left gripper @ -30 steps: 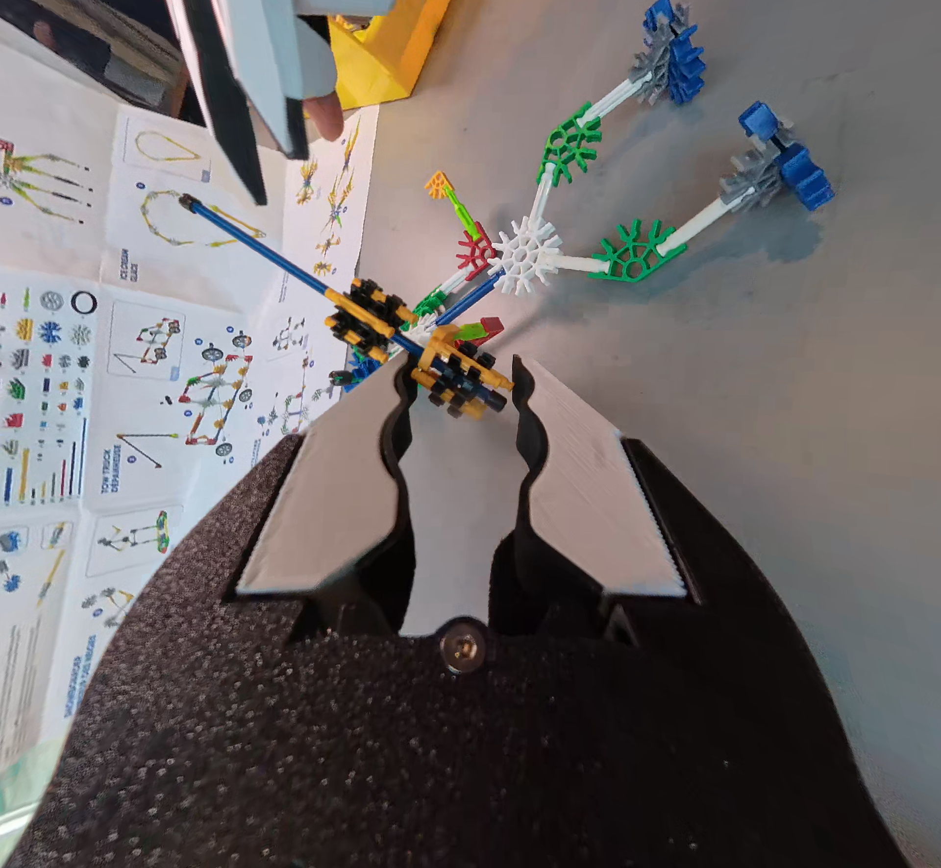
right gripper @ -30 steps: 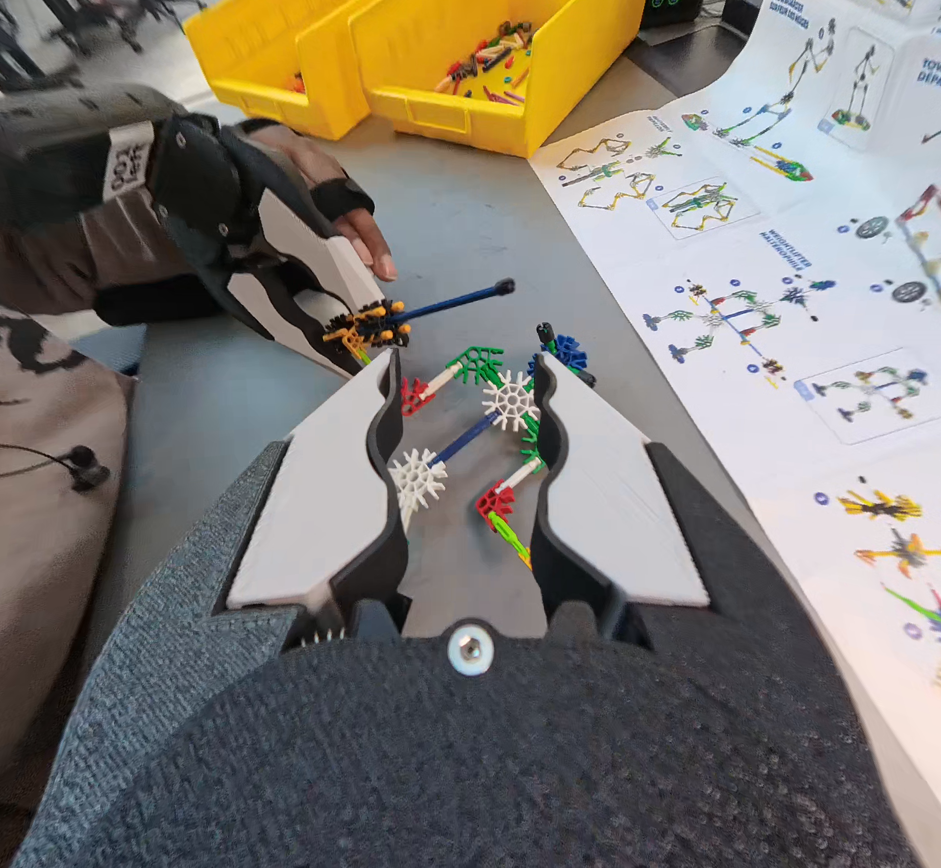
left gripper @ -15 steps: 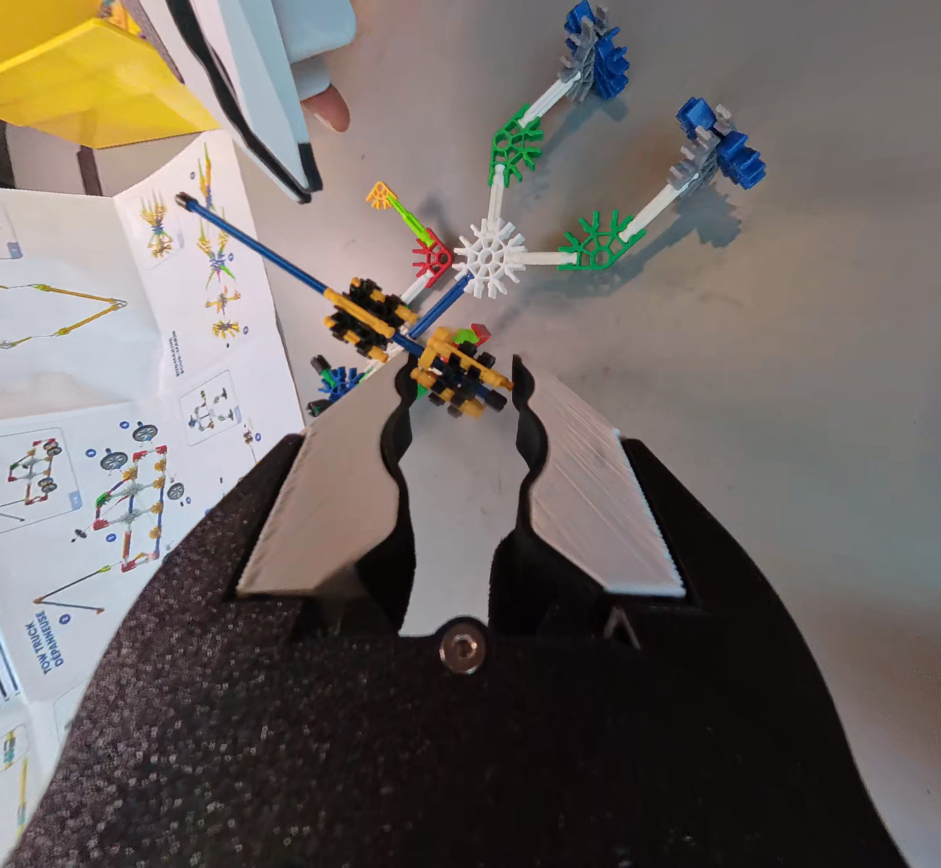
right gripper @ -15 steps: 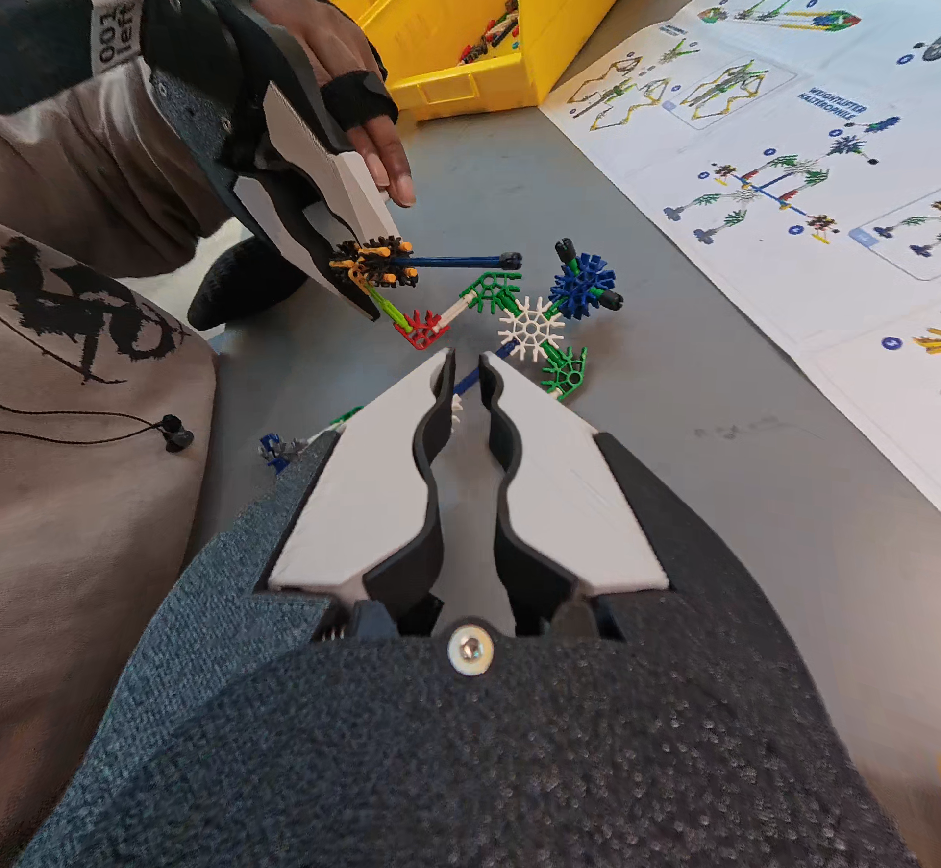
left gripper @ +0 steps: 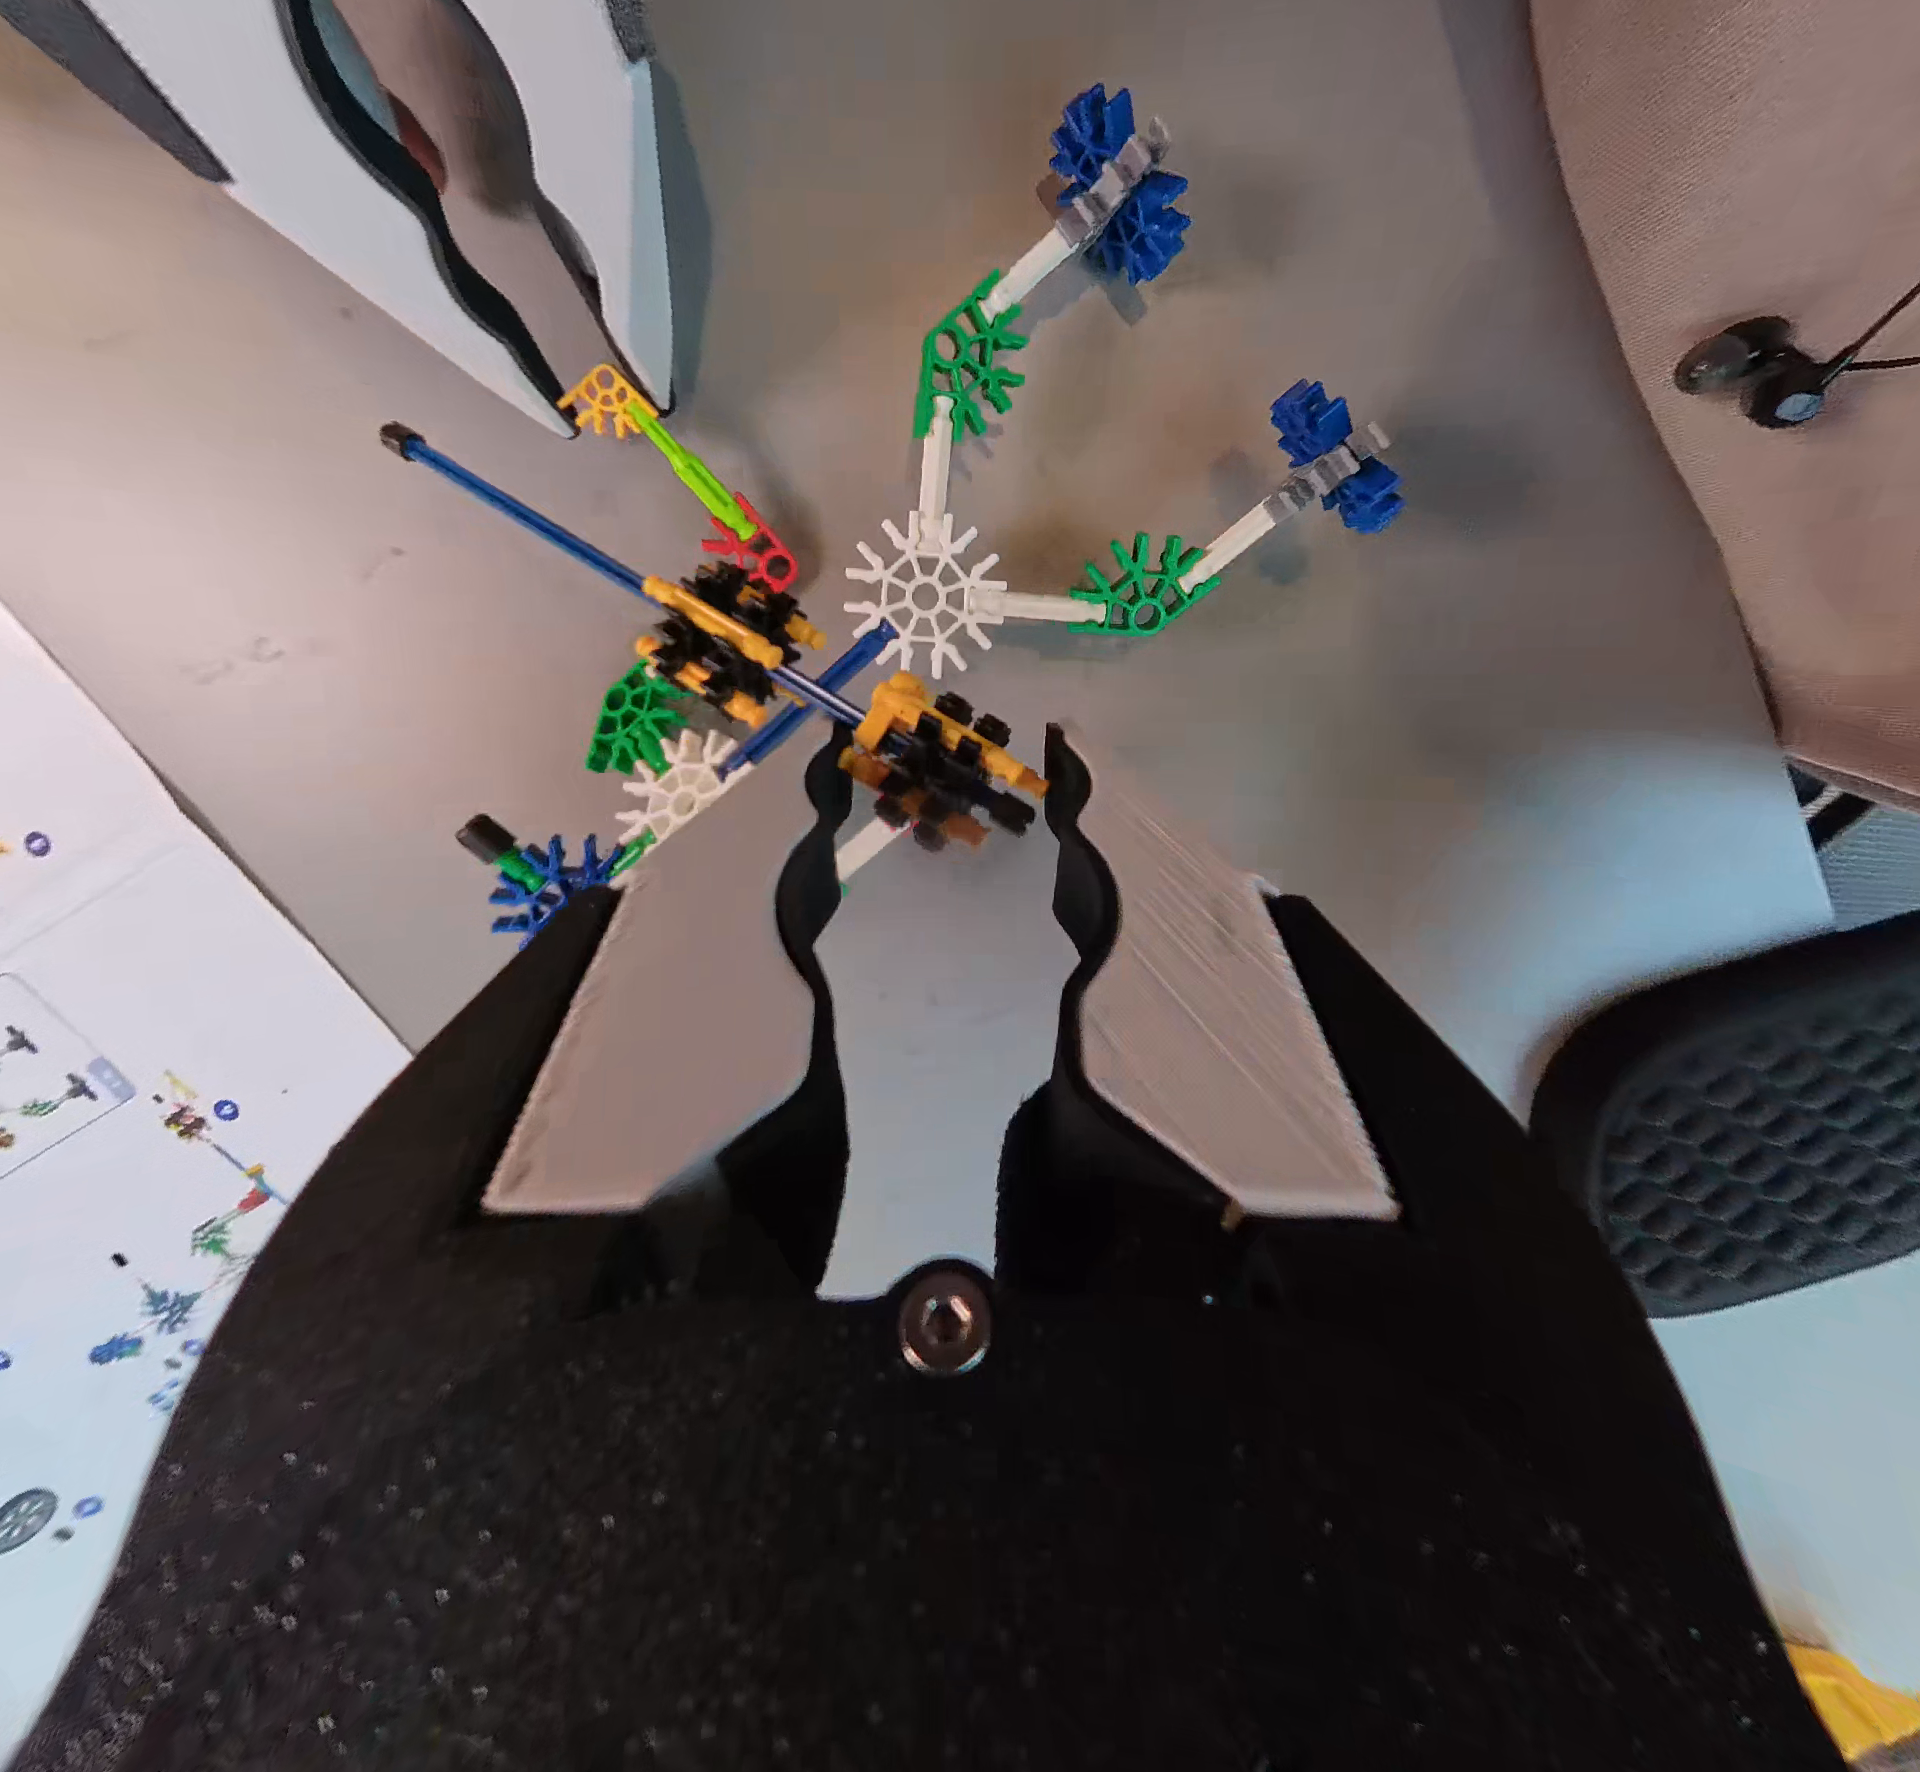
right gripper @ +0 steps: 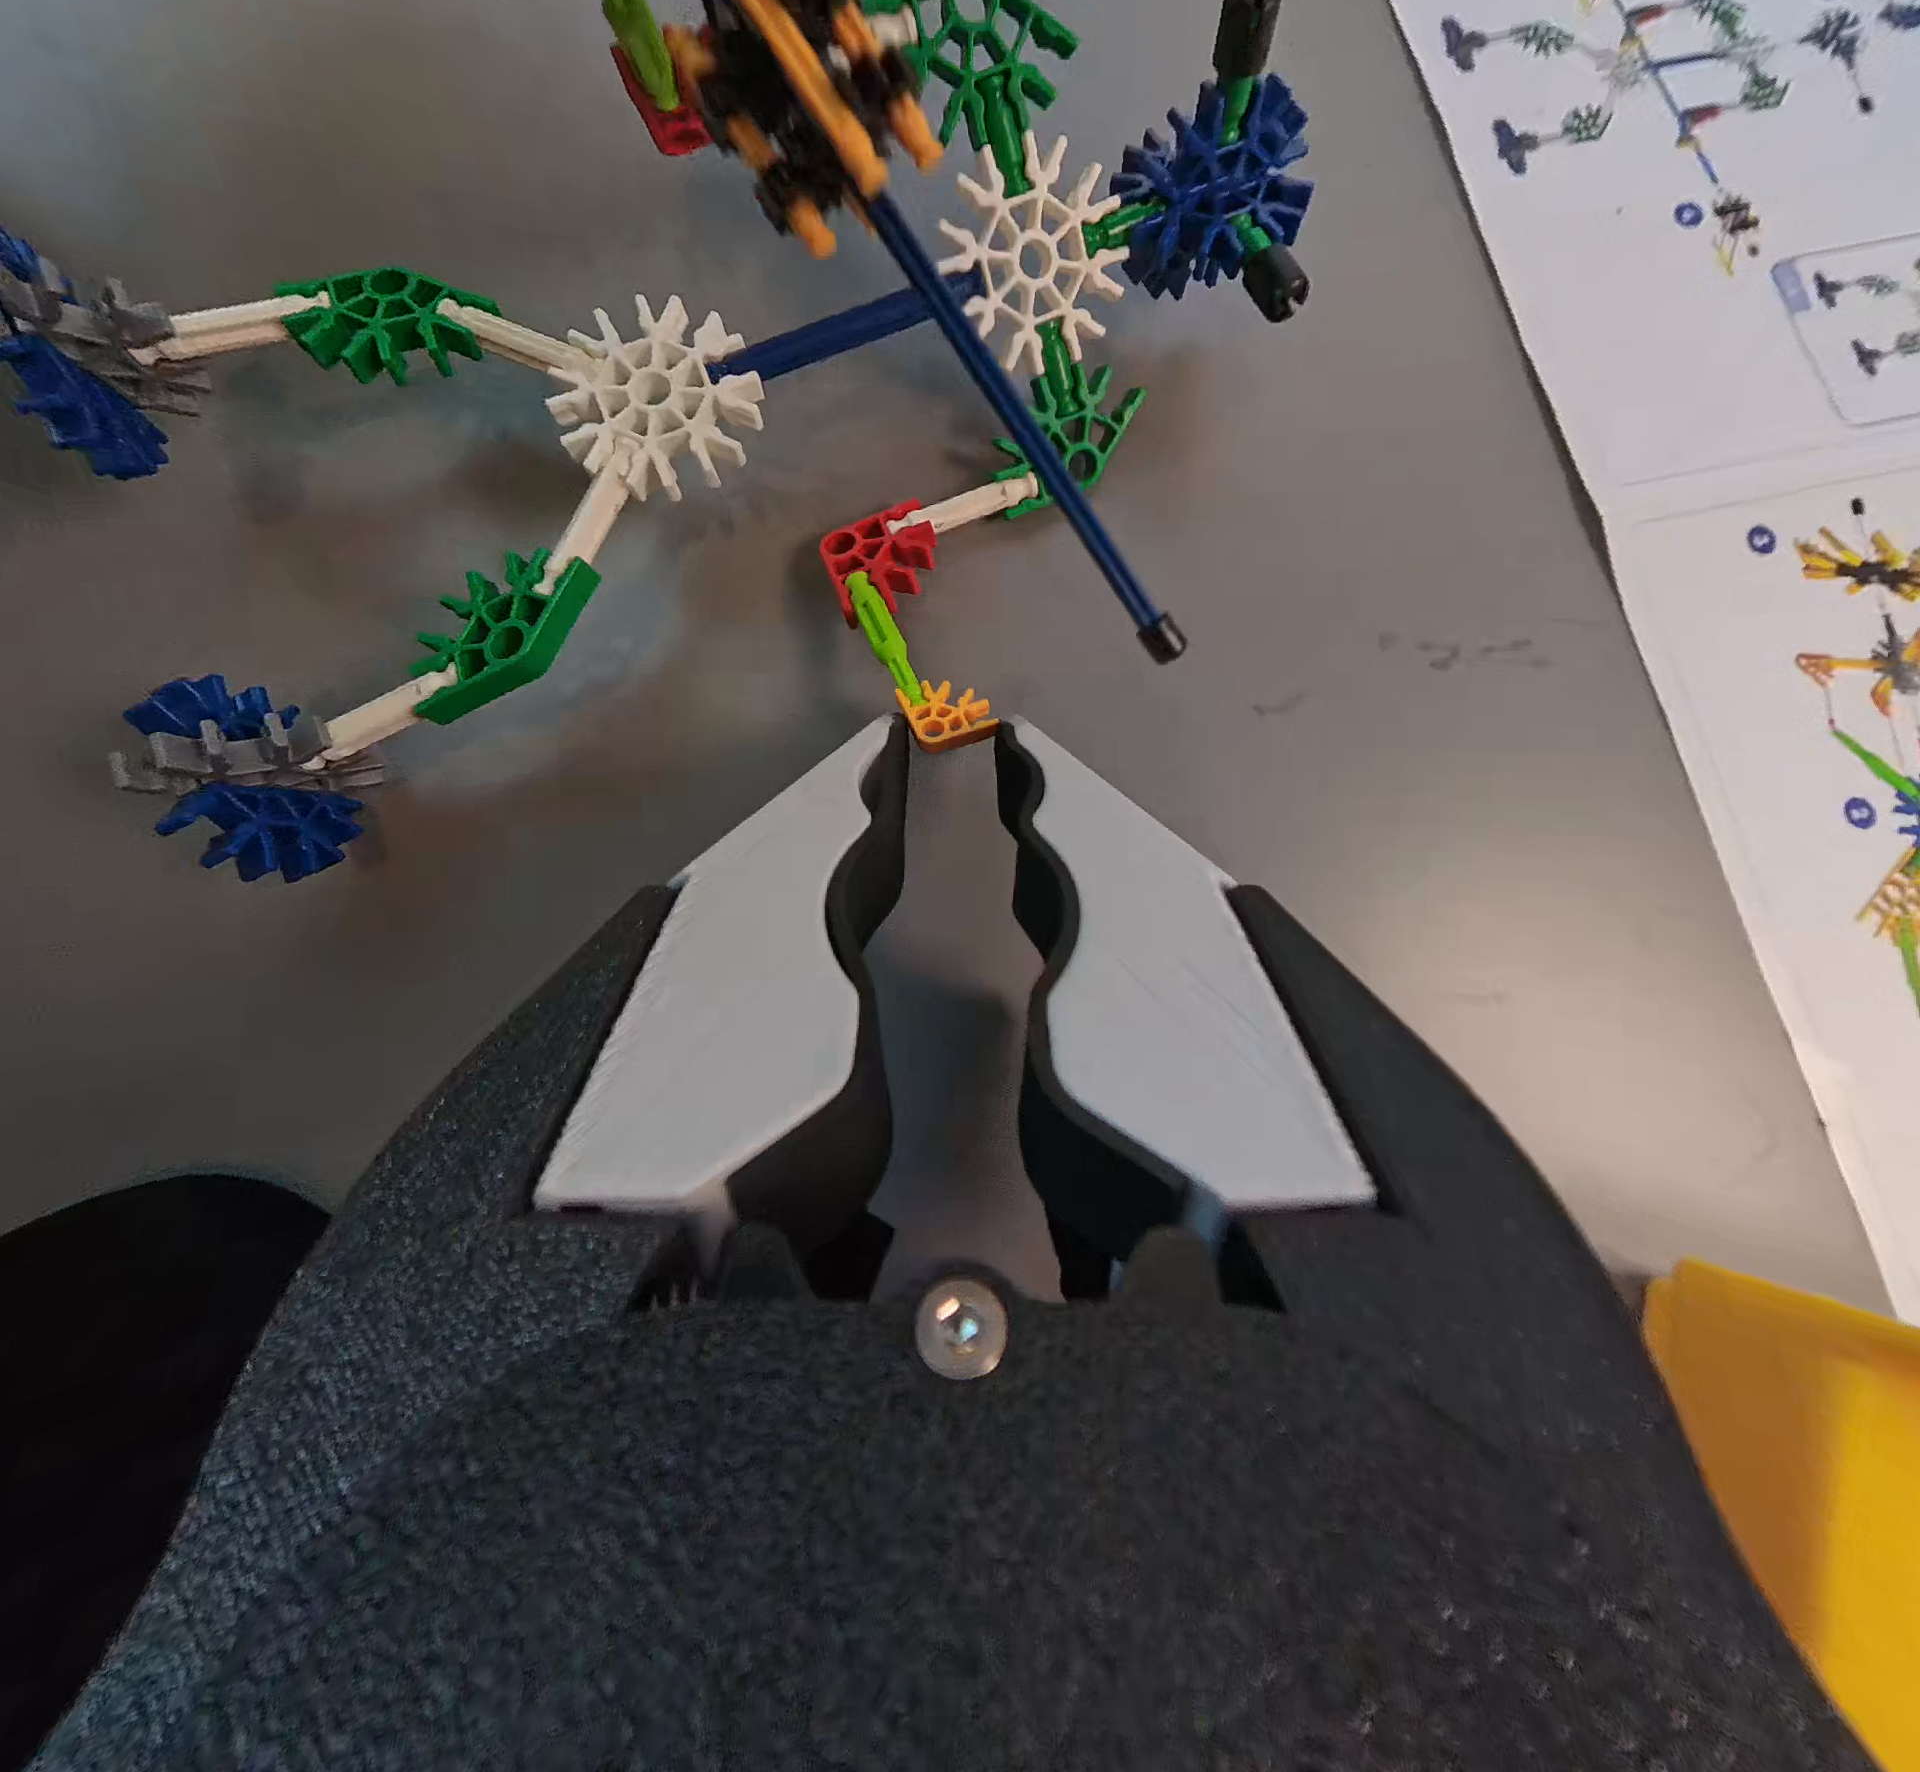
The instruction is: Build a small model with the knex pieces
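Grippers both pinching one rod-and-connector toy over the grey table (left gripper: pixel 1299 8).
L gripper (left gripper: pixel 940 751) fingers part-closed, clamped on black-orange wheel cluster (left gripper: pixel 935 766); R gripper (right gripper: pixel 948 735) fingers nearly shut on small orange connector (right gripper: pixel 945 716) at tip of lime rod (right gripper: pixel 881 626). Risk, my read: pulling apart or twisting could pop lime rod from red connector (right gripper: pixel 878 548), or tiny corner slips. Instruction sheet (right gripper: pixel 1714 164) carries print, too small to make out; no brand seen.

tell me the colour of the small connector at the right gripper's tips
Orange connector, clearest in the right wrist view.
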{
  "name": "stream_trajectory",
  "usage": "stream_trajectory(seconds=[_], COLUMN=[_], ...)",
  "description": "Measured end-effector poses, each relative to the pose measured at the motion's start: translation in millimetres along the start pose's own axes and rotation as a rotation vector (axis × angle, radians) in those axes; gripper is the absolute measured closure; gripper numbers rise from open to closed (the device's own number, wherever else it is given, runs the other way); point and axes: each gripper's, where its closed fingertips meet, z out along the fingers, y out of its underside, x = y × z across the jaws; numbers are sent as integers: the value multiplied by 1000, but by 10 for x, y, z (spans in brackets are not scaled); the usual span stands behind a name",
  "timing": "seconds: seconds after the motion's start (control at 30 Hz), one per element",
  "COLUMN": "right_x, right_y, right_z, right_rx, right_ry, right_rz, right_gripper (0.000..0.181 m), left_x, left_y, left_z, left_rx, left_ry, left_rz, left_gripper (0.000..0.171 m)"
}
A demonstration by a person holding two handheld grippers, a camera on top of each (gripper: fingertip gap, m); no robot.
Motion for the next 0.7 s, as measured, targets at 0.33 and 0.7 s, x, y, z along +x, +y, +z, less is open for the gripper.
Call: stream_trajectory(seconds=[0.33, 0.7], right_x=[-38, 70], right_y=[-186, -29], right_z=[15, -147], right_rx=[112, 119], right_ry=[87, 75], right_rz=[-162, -104], right_gripper=[165, 156], left_x=[16, -229], left_y=[-16, -154], left_z=[97, -199], left_rx=[71, 298], left_ry=[286, 59], left_rz=[-160, -299], left_gripper=[135, 125])
